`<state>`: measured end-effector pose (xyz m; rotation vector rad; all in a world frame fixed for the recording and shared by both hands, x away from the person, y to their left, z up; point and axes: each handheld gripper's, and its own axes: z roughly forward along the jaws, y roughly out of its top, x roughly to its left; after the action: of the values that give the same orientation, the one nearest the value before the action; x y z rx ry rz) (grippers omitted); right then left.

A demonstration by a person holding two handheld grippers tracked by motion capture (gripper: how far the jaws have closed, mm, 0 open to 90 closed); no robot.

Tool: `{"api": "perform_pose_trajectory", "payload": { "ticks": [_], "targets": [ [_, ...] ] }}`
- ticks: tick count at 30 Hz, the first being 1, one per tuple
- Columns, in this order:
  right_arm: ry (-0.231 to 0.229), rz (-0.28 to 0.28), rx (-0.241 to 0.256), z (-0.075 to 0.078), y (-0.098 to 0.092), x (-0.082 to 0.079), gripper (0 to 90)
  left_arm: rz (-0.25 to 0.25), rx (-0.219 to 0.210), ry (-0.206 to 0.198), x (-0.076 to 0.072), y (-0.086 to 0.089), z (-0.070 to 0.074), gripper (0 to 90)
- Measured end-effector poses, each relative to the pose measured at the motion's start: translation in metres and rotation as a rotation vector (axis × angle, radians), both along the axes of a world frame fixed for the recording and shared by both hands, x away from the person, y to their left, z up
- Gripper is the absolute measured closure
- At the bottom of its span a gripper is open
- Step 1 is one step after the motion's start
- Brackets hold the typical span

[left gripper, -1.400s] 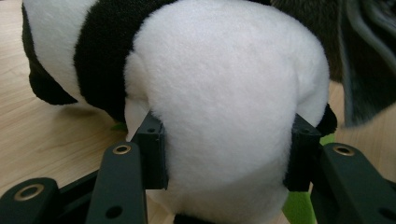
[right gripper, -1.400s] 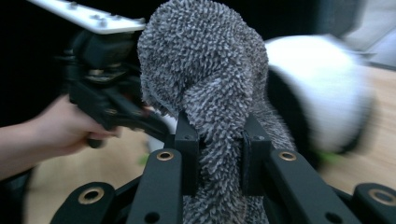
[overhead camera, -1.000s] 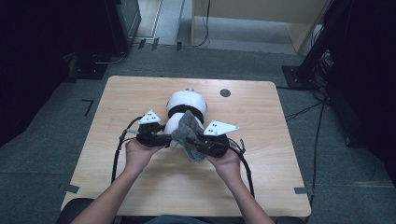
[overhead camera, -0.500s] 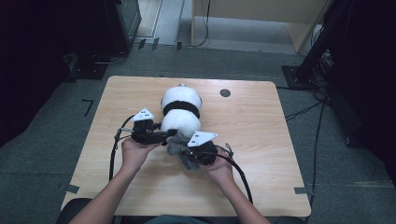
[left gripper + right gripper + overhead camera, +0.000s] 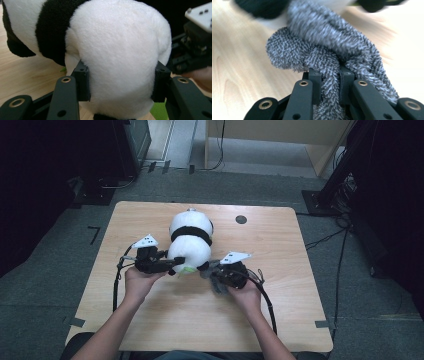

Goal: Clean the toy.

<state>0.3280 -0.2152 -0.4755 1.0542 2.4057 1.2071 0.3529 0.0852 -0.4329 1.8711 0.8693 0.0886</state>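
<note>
Two grippers mid-table: left gripper [image 5: 120, 85] clamps panda [image 5: 117, 50]; right gripper [image 5: 331, 82] pinches cloth [image 5: 329, 50].

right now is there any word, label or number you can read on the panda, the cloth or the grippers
None: no readable text anywhere.
Plush panda: plain fur; the green bit beneath it shows no lettering.
Grey cloth: no label.
Left gripper and right gripper: their plates carry no markings.

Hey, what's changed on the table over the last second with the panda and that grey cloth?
The right tool pulled the grey cloth off the plush panda, down toward the person, and remains shut on it. The left tool kept its grip on the panda's white end. The panda shifted only slightly on the table.
</note>
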Motion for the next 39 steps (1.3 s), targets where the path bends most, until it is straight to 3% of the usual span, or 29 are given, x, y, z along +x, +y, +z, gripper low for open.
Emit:
{"api": "perform_pose_trajectory", "payload": {
  "ticks": [4, 8, 10, 13, 16, 20, 24, 29, 32, 35, 39],
  "targets": [
    [-0.009, -0.072, 0.059, 0.009, -0.021, 0.003, 78.3, -0.001, 0.023, -0.001, 0.0, 0.0, -0.001, 47.8],
    [-0.054, -0.113, 0.145, 0.03, -0.036, 0.0, 78.3, -0.011, 0.05, 0.007, 0.0, -0.007, -0.006, 47.7],
    [-0.091, -0.1, 0.188, 0.044, -0.036, -0.005, 78.3, -0.016, 0.062, 0.005, -0.001, -0.012, -0.008, 47.6],
    [-0.14, -0.051, 0.211, 0.062, -0.025, -0.014, 78.2, -0.021, 0.068, 0.006, -0.001, -0.02, -0.011, 47.6],
    [-0.148, 0.009, 0.216, 0.068, -0.008, -0.02, 78.0, -0.033, 0.064, 0.004, -0.004, -0.026, -0.012, 47.5],
    [-0.127, 0.06, 0.202, 0.061, 0.012, -0.023, 78.0, -0.018, 0.066, -0.003, -0.007, -0.027, -0.01, 47.7],
    [-0.092, 0.111, 0.236, 0.052, 0.021, -0.025, 78.1, -0.001, 0.05, 0.008, -0.005, -0.024, -0.009, 47.8],
    [-0.07, 0.187, 0.164, 0.038, 0.041, -0.029, 78.3, 0.005, 0.045, 0.005, -0.006, -0.023, -0.008, 48.0],
    [-0.06, 0.205, 0.153, 0.03, 0.044, -0.029, 78.4, 0.008, 0.047, 0.019, -0.004, -0.021, -0.009, 47.9],
    [-0.047, 0.226, 0.107, 0.022, 0.047, -0.028, 78.5, 0.008, 0.054, 0.014, -0.004, -0.022, -0.009, 47.9],
    [-0.042, 0.231, 0.118, 0.019, 0.046, -0.026, 78.5, 0.014, 0.057, 0.018, -0.004, -0.022, -0.009, 47.9]
  ]
}}
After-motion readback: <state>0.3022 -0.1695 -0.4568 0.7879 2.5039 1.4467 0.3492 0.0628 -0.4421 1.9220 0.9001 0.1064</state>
